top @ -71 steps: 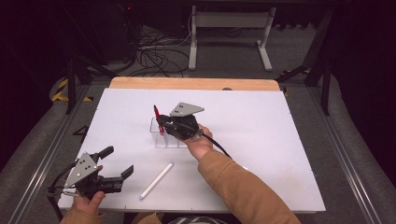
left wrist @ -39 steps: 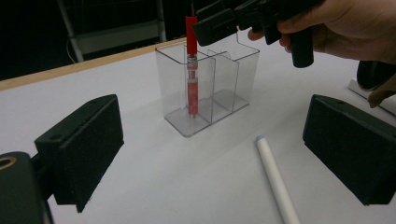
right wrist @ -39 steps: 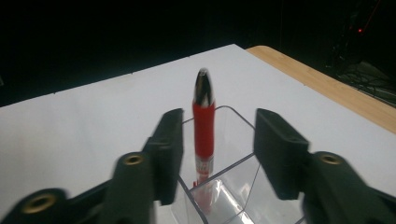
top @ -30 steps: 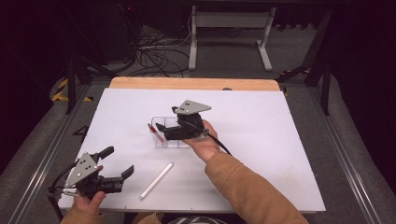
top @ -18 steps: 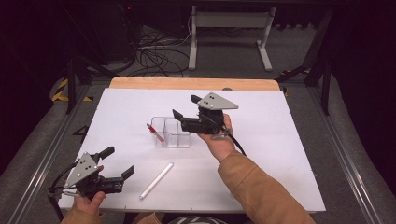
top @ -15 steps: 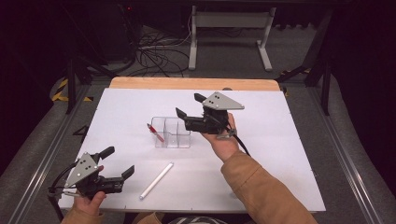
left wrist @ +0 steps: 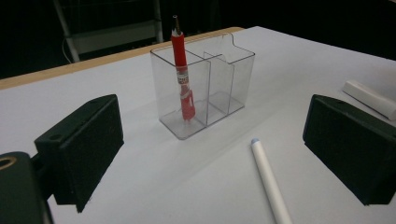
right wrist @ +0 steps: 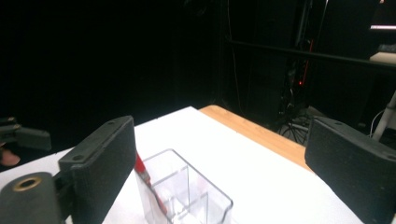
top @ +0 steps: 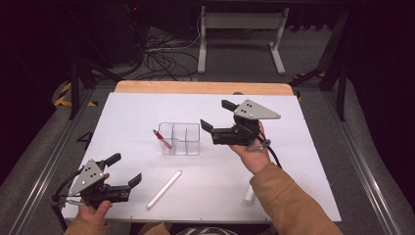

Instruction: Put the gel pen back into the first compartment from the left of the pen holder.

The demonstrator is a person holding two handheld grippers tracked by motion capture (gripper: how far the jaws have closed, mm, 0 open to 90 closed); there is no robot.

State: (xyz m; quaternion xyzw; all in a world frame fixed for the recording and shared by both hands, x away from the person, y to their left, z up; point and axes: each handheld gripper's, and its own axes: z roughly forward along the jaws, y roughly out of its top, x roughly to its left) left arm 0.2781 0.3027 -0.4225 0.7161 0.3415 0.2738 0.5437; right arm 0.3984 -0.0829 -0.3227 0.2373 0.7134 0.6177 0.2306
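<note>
A clear three-part box [top: 186, 139] stands mid-table. A red pen [top: 162, 139] leans in its left end compartment, tip up. Right of the box and above the table, my right gripper [top: 216, 114] is open; its jaws have just been opening and nothing is between them. In the right gripper view the box [right wrist: 198, 193] and red pen [right wrist: 144, 176] lie below the wide-apart jaws. My left gripper [top: 126, 168] rests open at the front left. Ahead of it are the red pen [left wrist: 182, 79], the box [left wrist: 233, 70] and a white marker [left wrist: 268, 182] lying on the table.
The white marker [top: 164, 189] lies on the white table [top: 313, 161] in front of the box. A second white stick [top: 249, 195] lies beside the right sleeve, also seen as a white stick [left wrist: 369, 95]. A wooden strip [top: 203, 87] edges the far side.
My right gripper lowered the red pen into the box's left compartment, let go, then drew away to the right and upward. The left gripper stayed where it was.
</note>
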